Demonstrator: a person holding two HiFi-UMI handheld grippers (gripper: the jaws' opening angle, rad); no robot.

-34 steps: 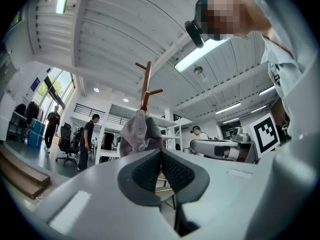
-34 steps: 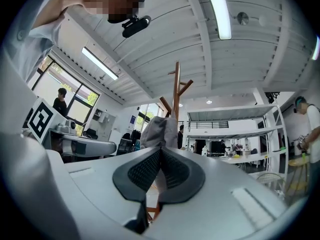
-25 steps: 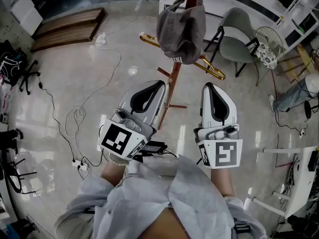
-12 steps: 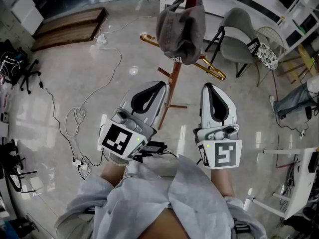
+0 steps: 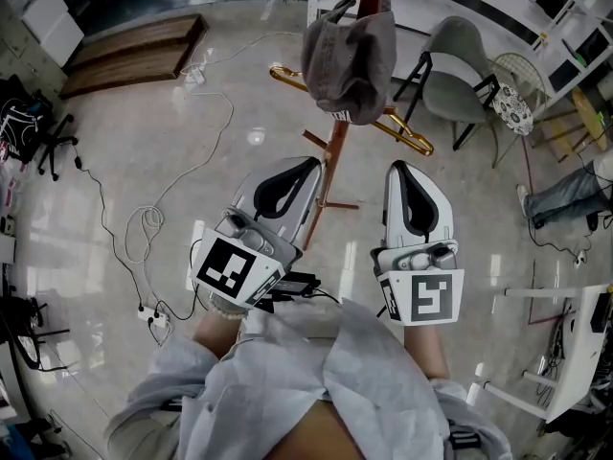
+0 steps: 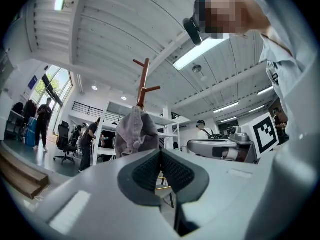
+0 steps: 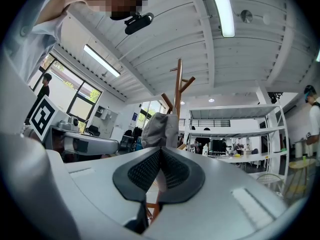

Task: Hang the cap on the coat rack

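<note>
We hold the left gripper (image 5: 299, 169) and right gripper (image 5: 400, 172) clenched on nothing, short of the brown wooden coat rack (image 5: 330, 156). The grey fabric cap (image 5: 350, 60) hangs on an upper peg. Hazard: a gripper knocking the pole may shake the rack and let the cap slip off.

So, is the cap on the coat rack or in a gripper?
Hung up. The cap hangs from the coat rack; the left gripper and right gripper have their jaws shut, empty and clear of it.
</note>
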